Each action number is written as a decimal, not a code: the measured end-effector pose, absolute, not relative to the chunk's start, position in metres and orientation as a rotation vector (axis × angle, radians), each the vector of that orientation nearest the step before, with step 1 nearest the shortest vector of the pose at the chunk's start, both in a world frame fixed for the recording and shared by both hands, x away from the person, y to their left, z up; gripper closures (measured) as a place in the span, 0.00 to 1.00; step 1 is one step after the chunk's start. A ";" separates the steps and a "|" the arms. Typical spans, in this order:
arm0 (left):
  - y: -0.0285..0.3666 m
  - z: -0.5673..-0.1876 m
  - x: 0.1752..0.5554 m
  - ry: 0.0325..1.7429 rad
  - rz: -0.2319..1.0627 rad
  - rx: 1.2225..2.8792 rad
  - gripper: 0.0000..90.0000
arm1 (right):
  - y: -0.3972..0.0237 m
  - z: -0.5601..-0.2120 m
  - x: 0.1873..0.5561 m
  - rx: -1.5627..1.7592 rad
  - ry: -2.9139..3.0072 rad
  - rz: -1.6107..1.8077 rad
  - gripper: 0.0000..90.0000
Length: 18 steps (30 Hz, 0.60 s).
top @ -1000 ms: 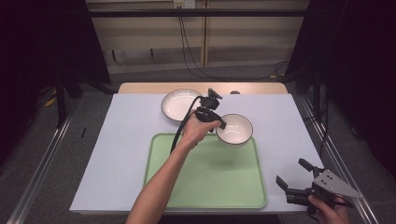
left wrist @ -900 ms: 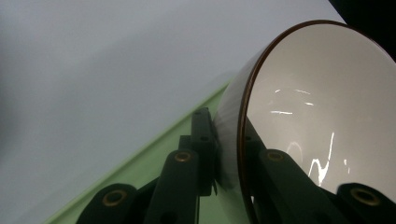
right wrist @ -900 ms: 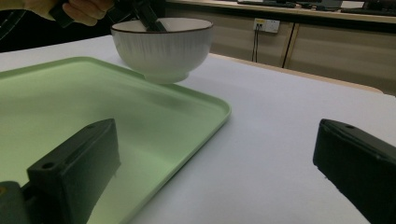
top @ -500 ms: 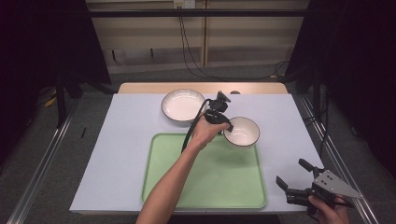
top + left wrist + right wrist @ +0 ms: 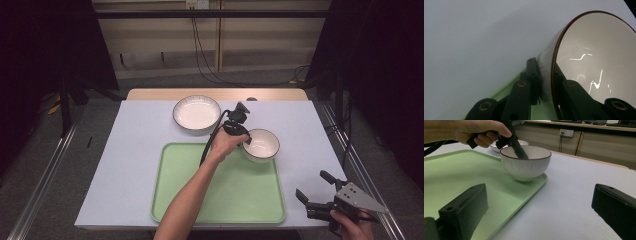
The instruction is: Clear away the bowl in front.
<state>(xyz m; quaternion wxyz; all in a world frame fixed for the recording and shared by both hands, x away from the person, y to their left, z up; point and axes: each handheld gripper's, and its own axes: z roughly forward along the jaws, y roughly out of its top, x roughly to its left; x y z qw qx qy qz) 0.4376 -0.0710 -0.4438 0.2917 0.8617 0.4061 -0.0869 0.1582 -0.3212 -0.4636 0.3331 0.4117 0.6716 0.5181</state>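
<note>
Looking down from the high view, a small white ribbed ceramic bowl with a dark rim is seen at the far right corner of a pale green plastic tray, its wall pinched by the left gripper; a wider, shallow white bowl with a dark rim stands on the white table covering beyond the tray, well apart from the small bowl; the right gripper is held off the near right corner of the table, its jaws spread with nothing between them.

In the left gripper view, the small bowl's wall is clamped between the two black jaws, one inside and one outside the rim; the tray's green edge shows just below, and the white covering lies behind.

In the right gripper view, the small bowl is seen over the tray's corner, whether resting or just above cannot be told; the left gripper reaches into it from a hand; the shallow bowl is partly hidden behind; the view's own jaws stand wide apart in the foreground.
</note>
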 end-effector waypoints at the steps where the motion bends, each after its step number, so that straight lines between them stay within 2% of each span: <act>1: -0.071 -0.444 0.438 1.079 -0.232 2.305 0.92 | -0.321 -0.464 0.158 1.072 1.757 1.357 0.00; 18: -0.074 -0.450 0.432 1.075 -0.189 2.299 0.92 | -0.321 -0.464 0.158 1.078 1.754 1.356 0.00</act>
